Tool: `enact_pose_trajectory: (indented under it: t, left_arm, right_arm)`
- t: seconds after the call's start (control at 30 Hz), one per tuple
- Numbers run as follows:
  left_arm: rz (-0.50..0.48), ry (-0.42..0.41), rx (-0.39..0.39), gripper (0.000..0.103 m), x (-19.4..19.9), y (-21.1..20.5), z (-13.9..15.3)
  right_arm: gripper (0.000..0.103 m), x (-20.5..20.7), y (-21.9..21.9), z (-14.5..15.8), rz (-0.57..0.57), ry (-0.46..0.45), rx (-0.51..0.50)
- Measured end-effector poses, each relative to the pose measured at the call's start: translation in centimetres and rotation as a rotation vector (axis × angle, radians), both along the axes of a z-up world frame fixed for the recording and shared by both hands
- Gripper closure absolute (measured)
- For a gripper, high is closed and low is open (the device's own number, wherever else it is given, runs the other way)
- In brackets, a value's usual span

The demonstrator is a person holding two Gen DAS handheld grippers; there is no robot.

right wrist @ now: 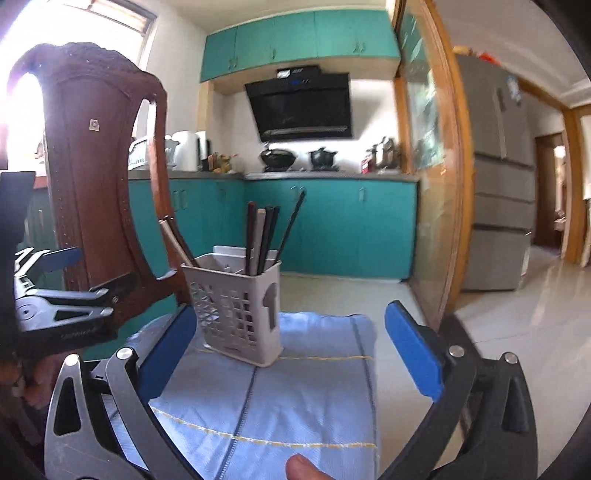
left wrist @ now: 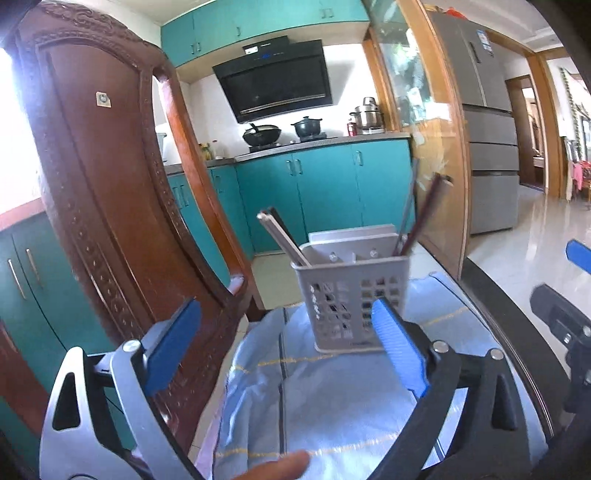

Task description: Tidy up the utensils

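Dark, glossy table (left wrist: 491, 295) with curved rim, kitchen setting. Light blue cloth (left wrist: 332, 398) spread flat on top (thin yellow and dark stripes crossing it), far edge reaching table rim. Grey perforated utensil basket (left wrist: 351, 295) stands upright on cloth near far end, chopsticks (right wrist: 264, 236) inside.

Blown-out window (right wrist: 122, 22) glare at left, fisheye-bent edges, soft blur.
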State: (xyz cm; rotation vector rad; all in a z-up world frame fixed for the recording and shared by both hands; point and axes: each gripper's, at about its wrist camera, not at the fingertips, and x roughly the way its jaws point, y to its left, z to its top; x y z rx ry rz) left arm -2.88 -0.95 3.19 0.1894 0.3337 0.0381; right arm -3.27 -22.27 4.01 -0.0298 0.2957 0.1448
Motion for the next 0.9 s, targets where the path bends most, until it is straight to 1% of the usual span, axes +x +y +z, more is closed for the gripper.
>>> enact_pose_trajectory:
  t: [0.07, 0.2, 0.3, 0.4, 0.5, 0.63, 0.73, 0.9]
  left_arm:
    - [-0.005, -0.007, -0.016, 0.005, -1.1, 0.4, -0.3]
    - [-0.008, -0.048, -0.046, 0.004, -2.8, 1.1, -0.1]
    - [-0.004, -0.079, -0.059, 0.004, -4.0, 1.6, -0.1]
    - [-0.013, -0.074, -0.075, 0.004, -4.3, 2.2, -0.2]
    - [-0.01, -0.067, -0.077, 0.004, -4.3, 2.5, -0.5]
    - [0.015, -0.065, -0.065, 0.004, -4.4, 2.7, -0.7]
    - [0.015, -0.065, -0.07, 0.004, -4.5, 3.0, -0.7]
    - [0.016, -0.068, -0.073, 0.004, -4.6, 3.2, -0.6]
  right_arm:
    - [0.003, -0.8, 0.2, -0.2, -0.027, -0.022, -0.006]
    - [0.003, -2.1, 0.1, -0.3, -0.02, -0.03, 0.059]
    - [0.003, -3.1, 0.9, -0.7, -0.009, -0.036, 0.028]
    - [0.003, -3.7, 2.1, -1.0, -0.006, -0.05, -0.038]
    - [0.003, -4.3, 2.7, -1.0, -0.007, -0.07, -0.062]
    - [0.003, -4.1, 2.5, -1.1, -0.014, -0.064, -0.04]
    - [0.003, -3.9, 2.2, -1.1, -0.013, -0.046, -0.017]
    - [0.003, -3.6, 2.1, -1.2, -0.014, -0.038, -0.012]
